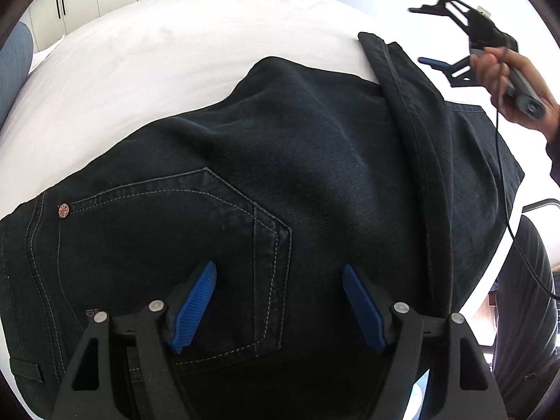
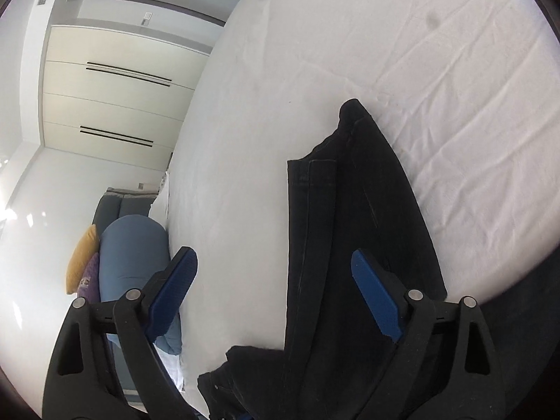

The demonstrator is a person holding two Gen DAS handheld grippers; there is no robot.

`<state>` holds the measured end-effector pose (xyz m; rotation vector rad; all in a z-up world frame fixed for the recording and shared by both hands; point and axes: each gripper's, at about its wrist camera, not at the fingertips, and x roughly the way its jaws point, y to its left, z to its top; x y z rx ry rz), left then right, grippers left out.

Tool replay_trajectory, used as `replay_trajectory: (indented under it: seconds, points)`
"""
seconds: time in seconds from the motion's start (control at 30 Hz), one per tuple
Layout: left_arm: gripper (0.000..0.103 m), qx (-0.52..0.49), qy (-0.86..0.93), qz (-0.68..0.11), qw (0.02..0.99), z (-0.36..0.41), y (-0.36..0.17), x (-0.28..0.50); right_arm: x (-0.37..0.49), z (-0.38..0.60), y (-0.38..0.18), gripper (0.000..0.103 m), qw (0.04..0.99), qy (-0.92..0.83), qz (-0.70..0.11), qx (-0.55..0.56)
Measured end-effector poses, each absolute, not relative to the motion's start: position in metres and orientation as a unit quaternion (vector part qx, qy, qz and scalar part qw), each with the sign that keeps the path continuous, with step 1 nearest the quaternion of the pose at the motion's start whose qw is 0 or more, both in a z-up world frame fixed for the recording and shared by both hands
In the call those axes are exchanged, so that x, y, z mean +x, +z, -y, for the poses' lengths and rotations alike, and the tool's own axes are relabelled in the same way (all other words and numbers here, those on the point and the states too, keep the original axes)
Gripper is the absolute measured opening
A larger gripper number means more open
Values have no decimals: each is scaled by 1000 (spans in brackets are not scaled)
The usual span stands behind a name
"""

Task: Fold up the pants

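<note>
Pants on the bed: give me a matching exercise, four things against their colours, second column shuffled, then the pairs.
Things:
1. pants
2. bed sheet
3. left gripper pads
4. cushion beside the bed

Colours:
A. white
B. mustard yellow
C. black
D. blue

Pairs: 1-C, 2-A, 3-D, 4-B

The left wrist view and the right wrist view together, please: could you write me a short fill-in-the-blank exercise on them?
1. The pants are ____ in colour.
2. They lie on a bed covered by a ____ sheet.
3. The left gripper has its jaws ____, above the back pocket.
4. The right gripper holds ____.

Missing words: black; white; open; nothing
</note>
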<state>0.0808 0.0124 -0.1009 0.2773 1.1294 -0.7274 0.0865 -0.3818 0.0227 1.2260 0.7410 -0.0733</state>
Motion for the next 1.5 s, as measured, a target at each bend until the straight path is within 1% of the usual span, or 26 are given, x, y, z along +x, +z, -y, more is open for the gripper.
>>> replay_trajectory:
  seconds: [0.03, 0.17, 0.33, 0.57, 0.6, 0.63, 0.67, 0.7, 0.73, 0.8, 0.87, 0.93, 1.07, 1.23, 1.4, 1.5]
  points:
    - [79, 127, -338, -522, 773, -11, -101, 81, 95, 387, 17, 81, 752, -45, -349, 558]
    - [83, 130, -341, -522, 771, -6, -103, 81, 123, 397, -5, 81, 736, -57, -366, 566]
    - [83, 129, -342, -523, 770, 3, -104, 84, 155, 394, -22, 81, 736, -43, -388, 553]
    - [83, 128, -342, -522, 771, 3, -104, 84, 189, 399, -39, 81, 718, -31, -389, 577]
    - [83, 128, -341, -522, 771, 4, -104, 84, 194, 397, -39, 75, 720, -30, -392, 572]
    - [83, 129, -341, -522, 771, 1, -104, 83, 199, 396, -38, 60, 724, -27, -396, 565]
    - [83, 129, -341, -522, 771, 1, -104, 83, 205, 395, -38, 51, 728, -26, -404, 554]
    - [83, 129, -342, -521, 771, 2, -104, 84, 211, 393, -39, 29, 729, -27, -412, 545]
    - [83, 129, -342, -521, 771, 1, -104, 83, 217, 393, -42, 18, 729, -27, -422, 539]
    - [83, 128, -343, -521, 771, 1, -104, 84, 221, 390, -43, 14, 734, -30, -426, 527]
    - [83, 128, -341, -521, 772, 2, -105, 84, 223, 387, -39, 7, 748, -34, -423, 510]
    - [83, 130, -341, -520, 772, 2, -105, 83, 218, 385, -32, 3, 759, -36, -415, 499]
    - [83, 130, -339, -521, 773, 1, -105, 83, 190, 386, 4, 3, 782, -36, -362, 506]
    - [83, 130, -335, -522, 773, 3, -104, 82, 121, 397, 40, 3, 800, -52, -305, 514]
    - [83, 136, -328, -526, 772, 6, -101, 81, 42, 403, 54, 2, 798, -96, -266, 532]
    - [83, 138, -324, -528, 773, 8, -101, 80, -11, 408, 49, 2, 792, -125, -249, 543]
